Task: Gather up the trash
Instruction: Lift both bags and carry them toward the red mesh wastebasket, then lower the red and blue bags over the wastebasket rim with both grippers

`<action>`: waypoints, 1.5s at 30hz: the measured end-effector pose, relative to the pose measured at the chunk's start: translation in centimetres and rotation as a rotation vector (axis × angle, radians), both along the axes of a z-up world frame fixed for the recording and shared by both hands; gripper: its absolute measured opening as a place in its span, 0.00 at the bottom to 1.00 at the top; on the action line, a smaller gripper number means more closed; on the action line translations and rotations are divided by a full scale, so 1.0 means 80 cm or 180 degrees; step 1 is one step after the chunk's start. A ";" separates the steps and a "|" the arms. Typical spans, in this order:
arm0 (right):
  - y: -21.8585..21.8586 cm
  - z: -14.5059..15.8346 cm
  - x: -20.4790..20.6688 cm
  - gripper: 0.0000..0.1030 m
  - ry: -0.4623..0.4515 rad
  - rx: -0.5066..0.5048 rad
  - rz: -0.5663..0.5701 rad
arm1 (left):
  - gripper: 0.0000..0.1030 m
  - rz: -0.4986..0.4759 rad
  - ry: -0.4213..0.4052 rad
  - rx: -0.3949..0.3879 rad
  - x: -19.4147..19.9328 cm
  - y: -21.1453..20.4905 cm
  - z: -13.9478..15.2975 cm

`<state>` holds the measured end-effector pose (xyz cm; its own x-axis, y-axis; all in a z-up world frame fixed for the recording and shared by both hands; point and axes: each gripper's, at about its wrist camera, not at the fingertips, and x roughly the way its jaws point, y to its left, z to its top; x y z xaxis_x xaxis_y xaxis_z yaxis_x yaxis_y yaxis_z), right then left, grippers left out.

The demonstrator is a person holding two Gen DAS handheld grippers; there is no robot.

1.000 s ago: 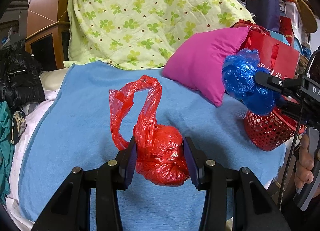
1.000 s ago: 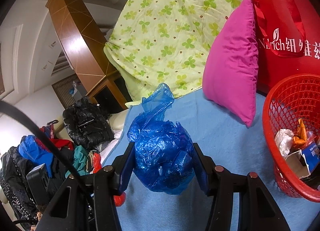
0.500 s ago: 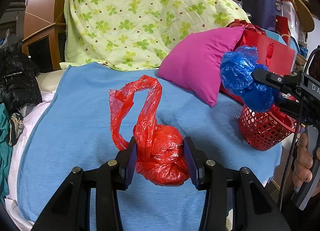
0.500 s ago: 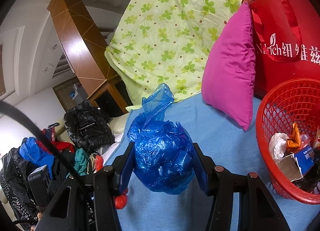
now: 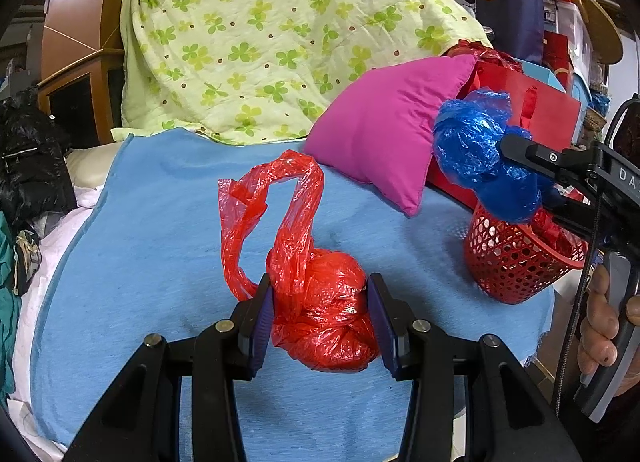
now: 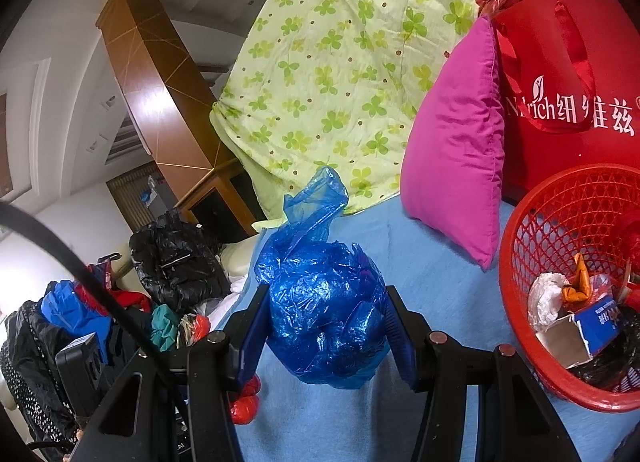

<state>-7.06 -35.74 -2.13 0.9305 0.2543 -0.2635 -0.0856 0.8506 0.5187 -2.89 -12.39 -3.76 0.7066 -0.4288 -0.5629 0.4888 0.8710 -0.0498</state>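
Note:
A knotted red plastic bag [image 5: 324, 302] is clamped between the pads of my left gripper [image 5: 320, 318], held above the blue blanket [image 5: 160, 230], its loose handles trailing up and left. My right gripper [image 6: 326, 326] is shut on a bulging blue plastic bag [image 6: 324, 310]; in the left wrist view that blue bag [image 5: 480, 158] hangs just above the near rim of the red mesh basket [image 5: 516, 266]. The basket [image 6: 560, 222] stands at the right of the right wrist view, holding paper, a small carton and wrappers.
A pink cushion [image 5: 392, 134] and a red gift bag [image 6: 568, 74] stand behind the basket. A green clover quilt [image 5: 260, 34] is piled at the back. Dark clothes [image 6: 176, 262] lie heaped to the left. A person's hand [image 5: 600, 326] grips the right gripper's handle.
The basket has drifted slightly left in both views, with the blue bag now closer over its rim. Both bags stay gripped as before.

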 end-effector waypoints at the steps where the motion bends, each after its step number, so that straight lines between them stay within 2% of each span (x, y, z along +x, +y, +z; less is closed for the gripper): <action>1: -0.001 0.000 -0.001 0.56 -0.0007 0.0007 -0.0003 | 0.46 -0.0008 -0.0004 -0.0001 -0.001 -0.001 0.001; 45: -0.015 0.014 -0.033 0.56 -0.0222 0.0089 -0.0133 | 0.47 -0.0173 -0.0286 -0.0153 -0.009 -0.033 0.061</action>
